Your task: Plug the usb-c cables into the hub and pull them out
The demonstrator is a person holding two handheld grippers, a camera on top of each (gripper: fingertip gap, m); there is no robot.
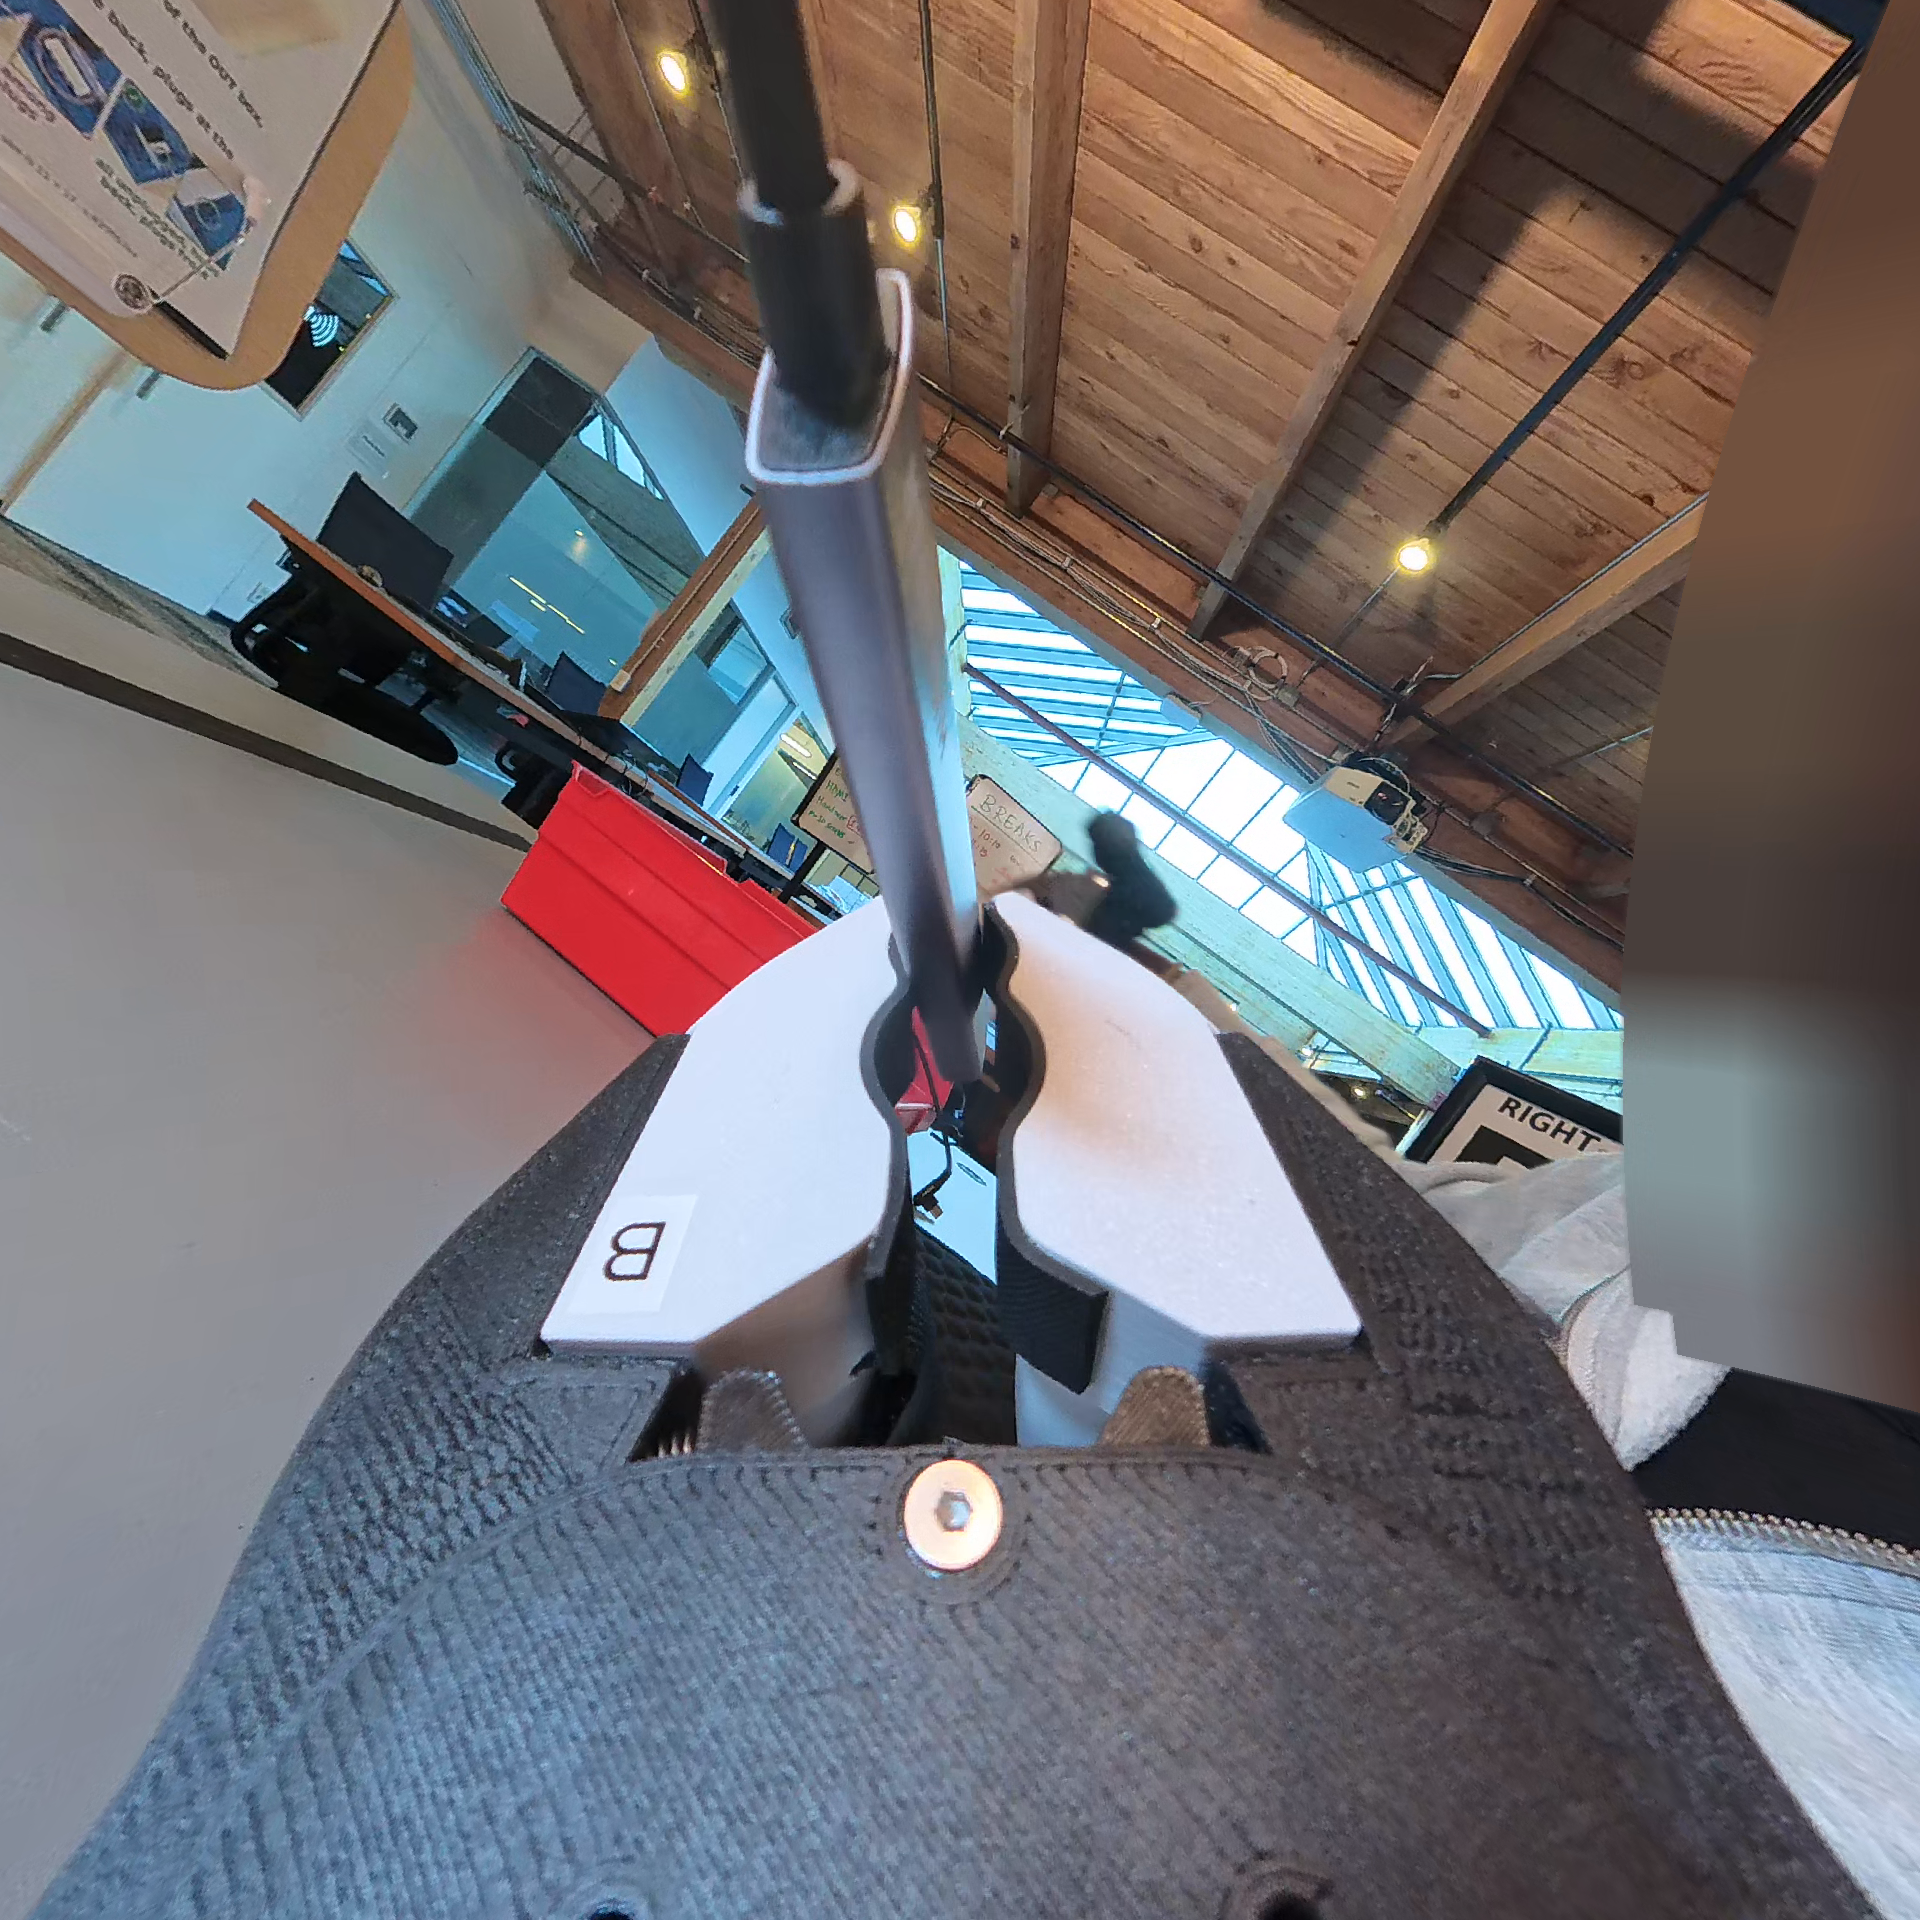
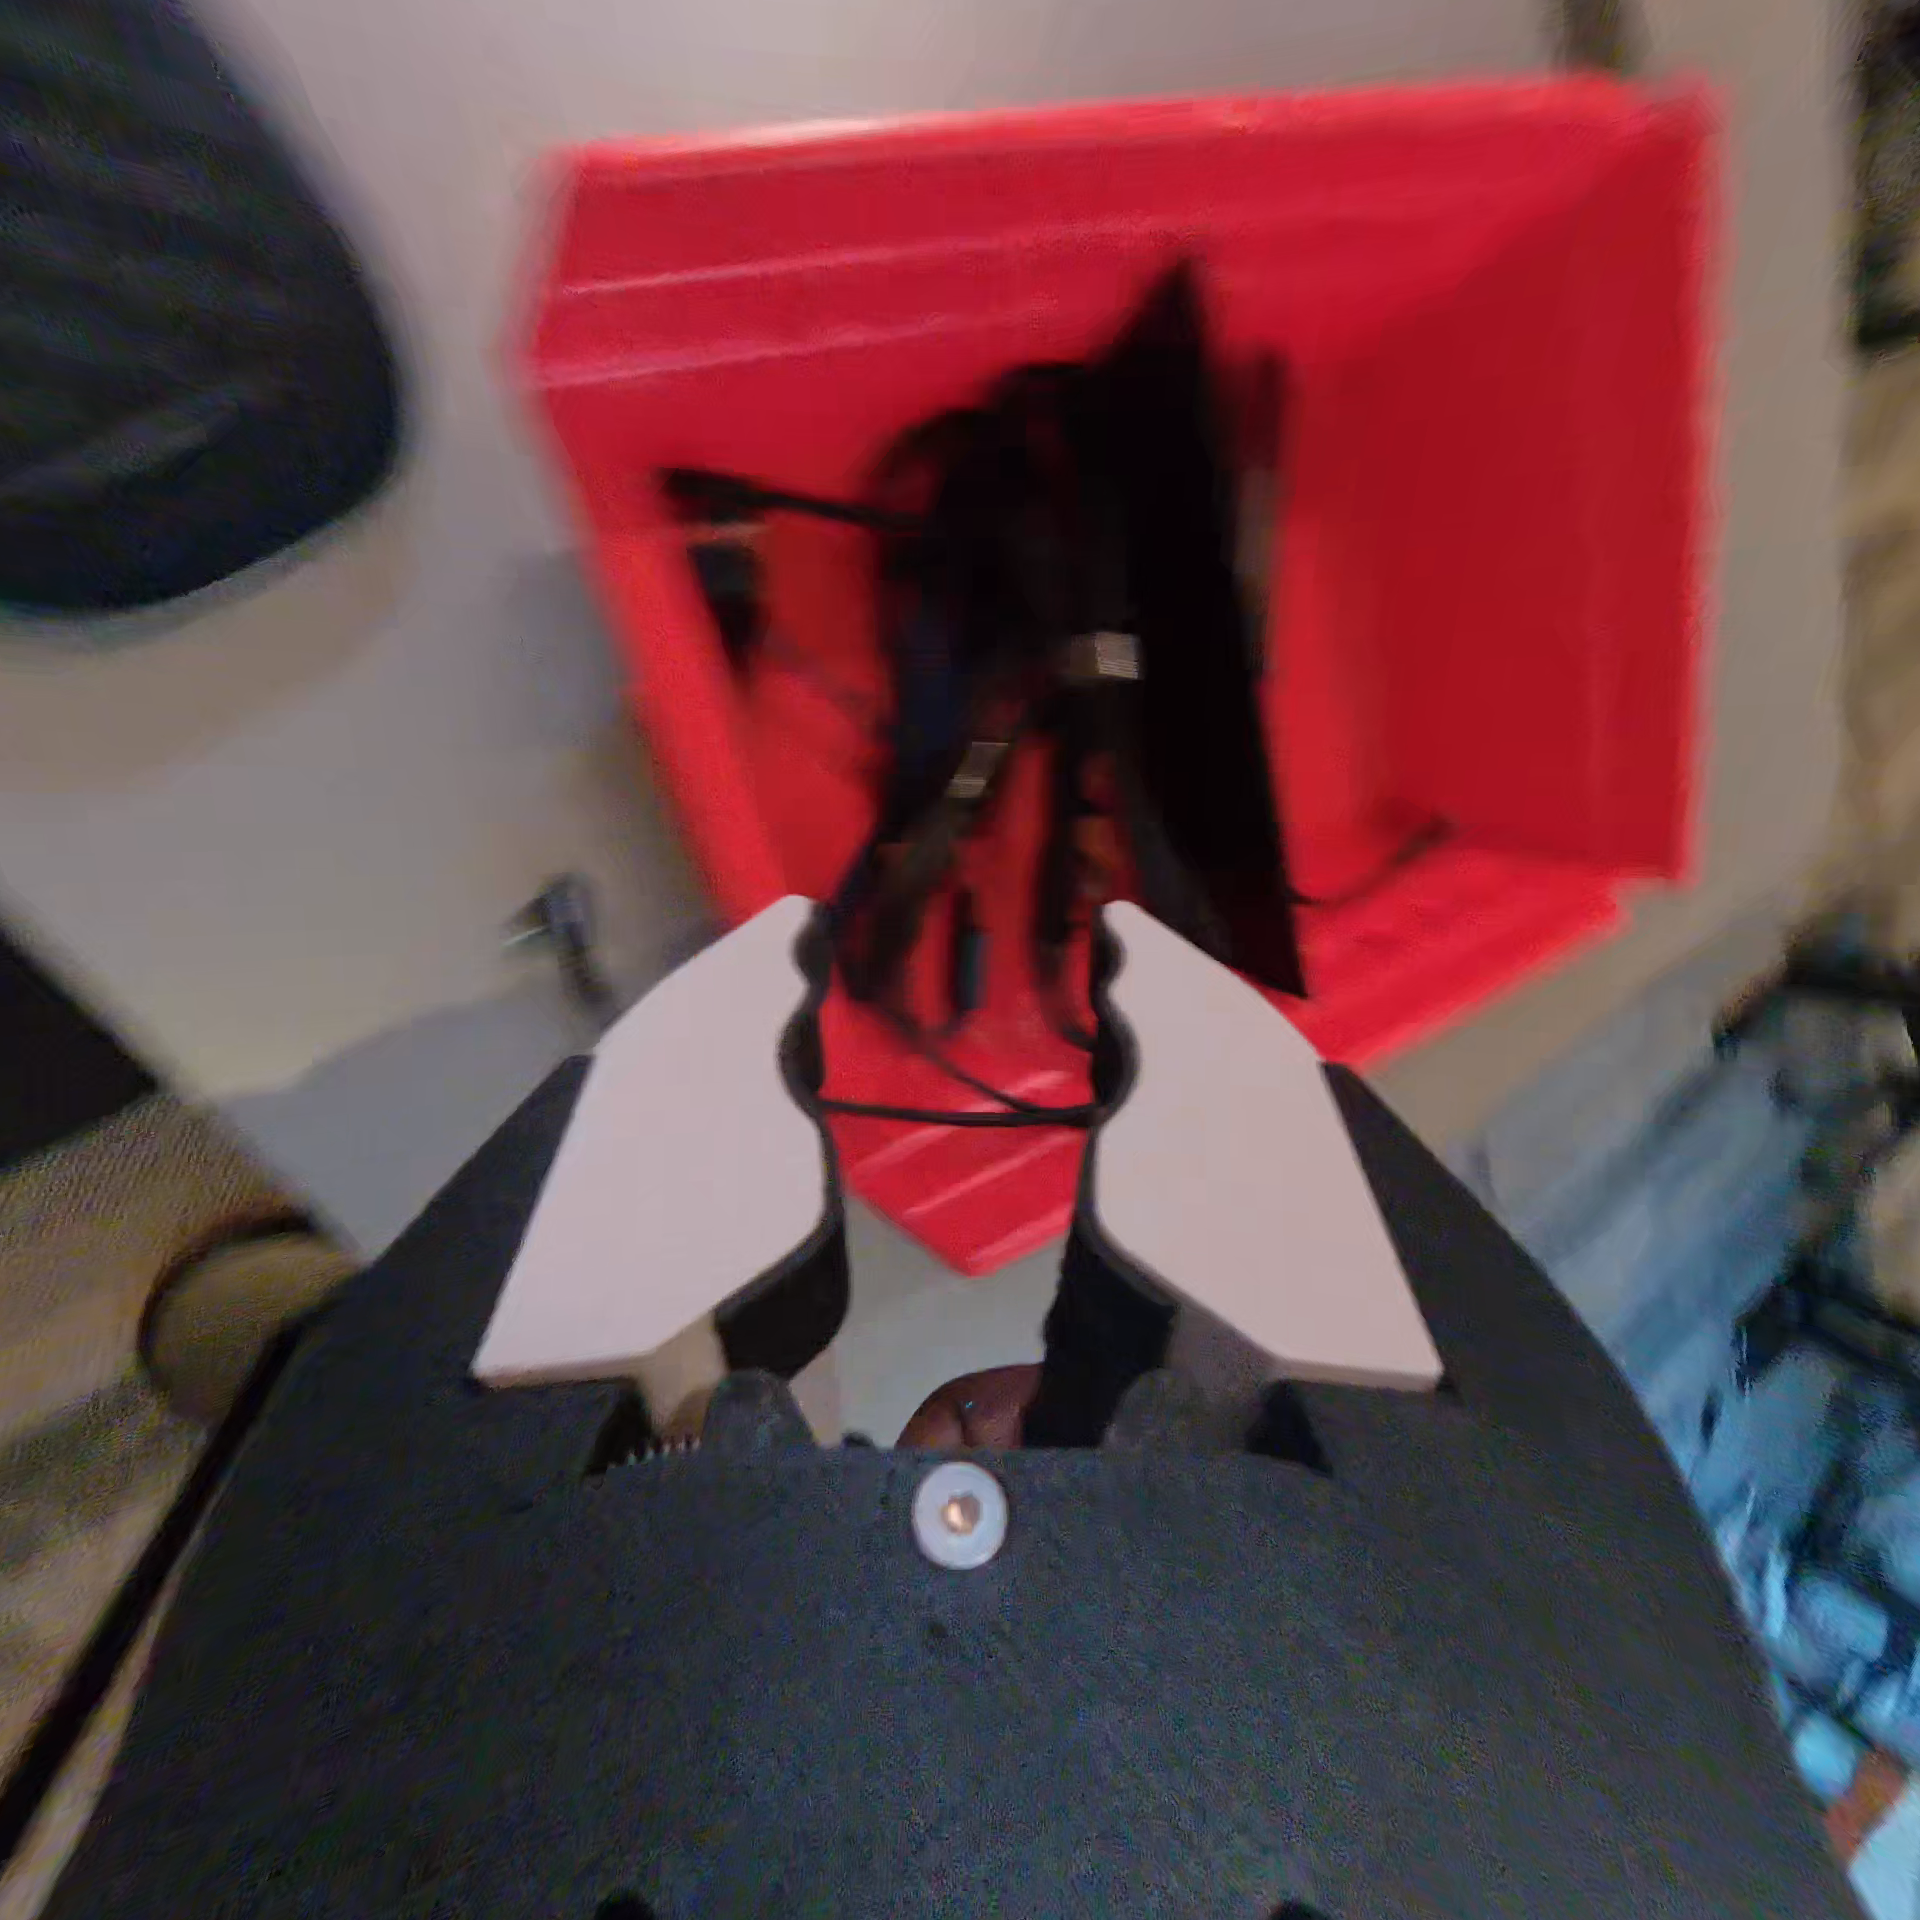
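In the left wrist view my left gripper (image 1: 945,935) is shut on the near end of a slim grey metal hub (image 1: 873,623), which points up and away toward the ceiling. Black plugs with their cables (image 1: 800,260) sit in the hub's far end. In the blurred right wrist view my right gripper (image 2: 956,935) is open above a red bin (image 2: 1455,520). A tangle of black cables (image 2: 1091,582) with silver connectors (image 2: 1107,657) hangs or lies in front of it. A thin black cable (image 2: 956,1114) crosses the gap between the jaws; I cannot tell whether it touches them.
The red bin (image 1: 644,914) stands on the pale table (image 1: 260,1039) just beyond my left gripper. A loose dark plug (image 2: 551,925) lies on the table left of the bin. A dark rounded shape (image 2: 156,364) fills the upper left of the right wrist view. My hands' fingertips stand some 40 cm from each other.
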